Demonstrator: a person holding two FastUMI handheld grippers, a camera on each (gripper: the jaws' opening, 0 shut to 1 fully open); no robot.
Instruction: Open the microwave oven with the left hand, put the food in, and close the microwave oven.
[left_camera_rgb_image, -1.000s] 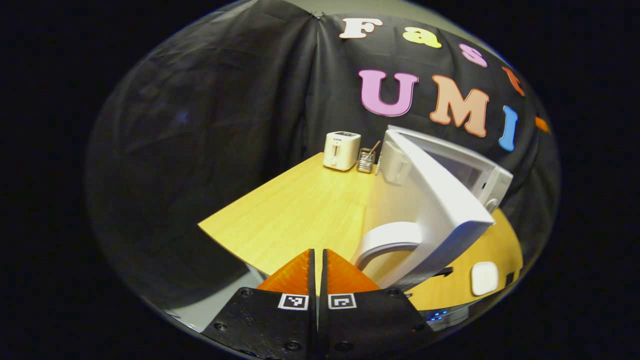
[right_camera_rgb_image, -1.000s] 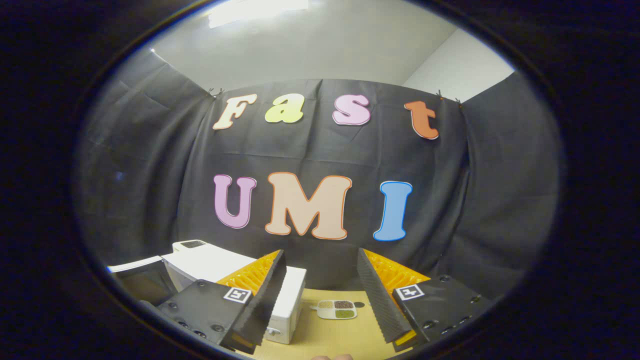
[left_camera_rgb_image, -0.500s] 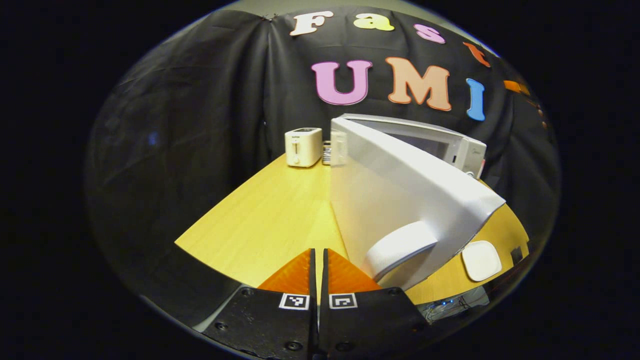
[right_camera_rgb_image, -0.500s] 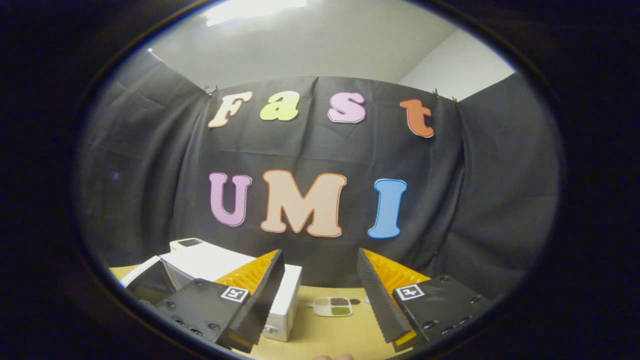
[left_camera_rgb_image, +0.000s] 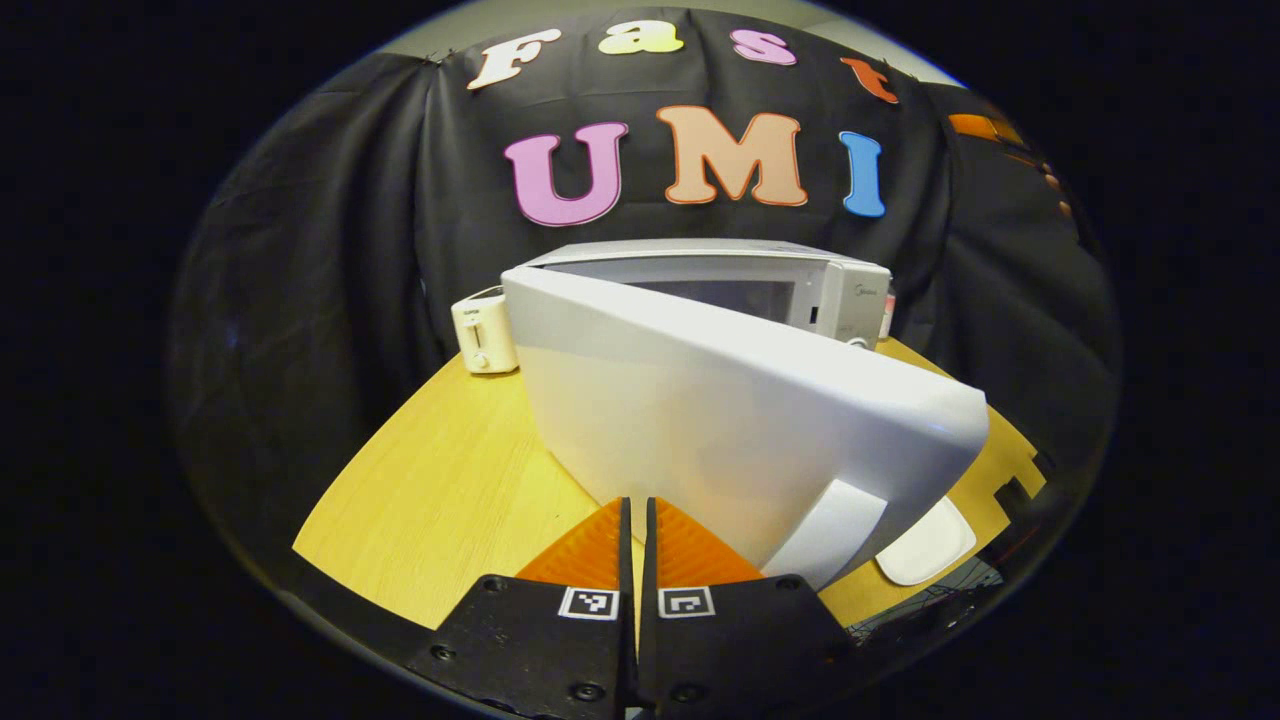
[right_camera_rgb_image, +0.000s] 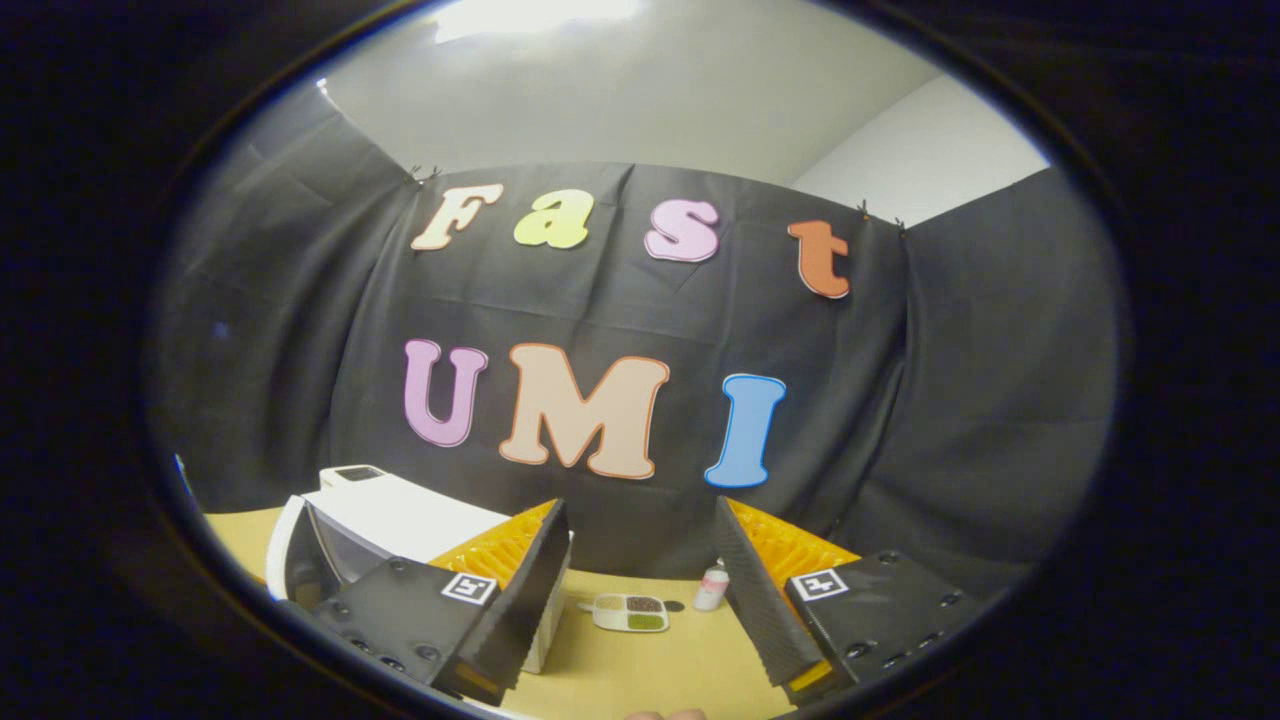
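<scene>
Currently we see the left gripper (left_camera_rgb_image: 635, 520) fully closed (gripping nothing) before the microwave door (left_camera_rgb_image: 740, 440), the right gripper (right_camera_rgb_image: 640, 575) wide open, empty.

Recording booth, black cloth wall (right_camera_rgb_image: 1000, 380), wooden table (left_camera_rgb_image: 450, 480), microwave (left_camera_rgb_image: 700, 290), toaster (left_camera_rgb_image: 483, 335)

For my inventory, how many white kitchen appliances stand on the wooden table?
2. The microwave oven stands in the middle, door swung open. The small toaster stands at its left, near the wall. Others may be hidden behind.
</scene>
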